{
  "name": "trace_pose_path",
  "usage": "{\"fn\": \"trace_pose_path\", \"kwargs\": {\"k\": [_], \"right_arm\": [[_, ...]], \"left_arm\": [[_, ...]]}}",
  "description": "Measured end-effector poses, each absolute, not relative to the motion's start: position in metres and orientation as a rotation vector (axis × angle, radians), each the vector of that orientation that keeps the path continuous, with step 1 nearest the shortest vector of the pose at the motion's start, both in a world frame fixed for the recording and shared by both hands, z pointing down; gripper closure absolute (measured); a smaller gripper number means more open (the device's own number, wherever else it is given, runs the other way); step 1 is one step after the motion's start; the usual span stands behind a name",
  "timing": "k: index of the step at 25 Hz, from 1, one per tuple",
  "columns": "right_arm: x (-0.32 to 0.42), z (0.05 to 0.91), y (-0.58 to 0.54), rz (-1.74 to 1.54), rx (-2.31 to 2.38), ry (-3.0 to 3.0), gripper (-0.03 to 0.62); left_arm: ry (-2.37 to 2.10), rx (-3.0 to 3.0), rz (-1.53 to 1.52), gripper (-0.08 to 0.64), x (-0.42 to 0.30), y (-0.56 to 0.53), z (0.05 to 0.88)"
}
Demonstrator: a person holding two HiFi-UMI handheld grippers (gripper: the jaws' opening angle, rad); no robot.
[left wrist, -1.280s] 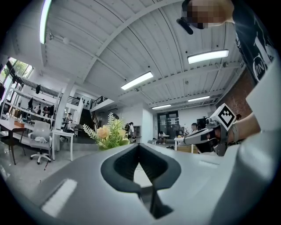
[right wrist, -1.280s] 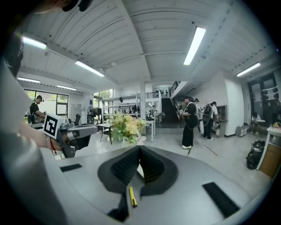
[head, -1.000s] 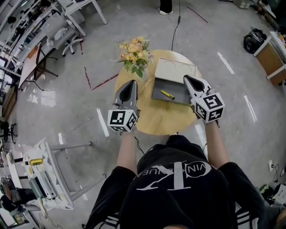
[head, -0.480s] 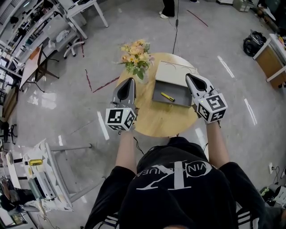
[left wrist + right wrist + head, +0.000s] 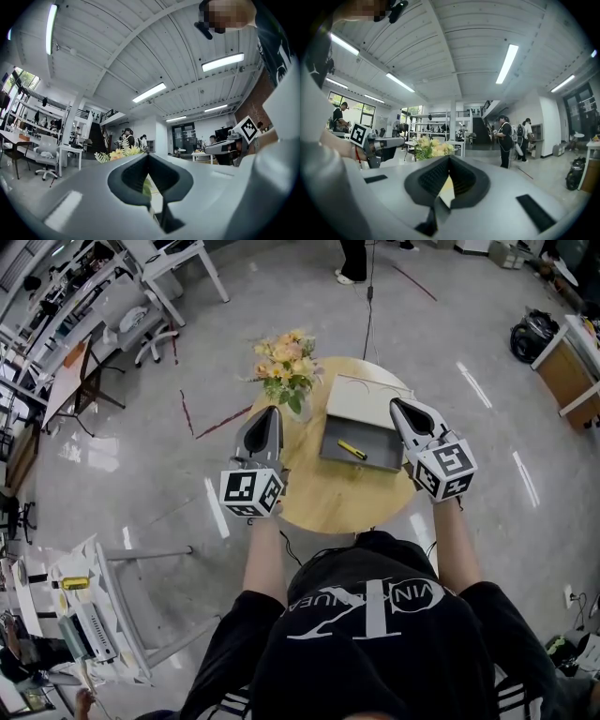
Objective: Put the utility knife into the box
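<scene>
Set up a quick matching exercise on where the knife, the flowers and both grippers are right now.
Things:
1. utility knife
2. flowers
3. left gripper
4. right gripper

Places:
A. by the box's right edge, jaws together
B. lying inside the open box
C. standing on the table, left of the box
D. at the table's left side, nearer the person than the flowers, jaws together

Pairs: 1-B, 2-C, 3-D, 4-A
</scene>
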State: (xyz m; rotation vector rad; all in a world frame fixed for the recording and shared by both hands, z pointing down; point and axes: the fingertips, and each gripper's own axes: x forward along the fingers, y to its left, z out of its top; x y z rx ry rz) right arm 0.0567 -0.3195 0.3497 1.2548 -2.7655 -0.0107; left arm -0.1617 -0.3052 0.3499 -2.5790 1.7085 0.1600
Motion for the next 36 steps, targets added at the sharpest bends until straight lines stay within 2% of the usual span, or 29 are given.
{"fn": "trace_pose_path", "kwargs": {"k": [36], "right_arm": [[0.039,0.361,-0.336,0.047,1.231,-2.8,0.578]], "left_arm": [[1.753,-2.607,0.122,0.551,-0.176,-0.315,0.37]]}}
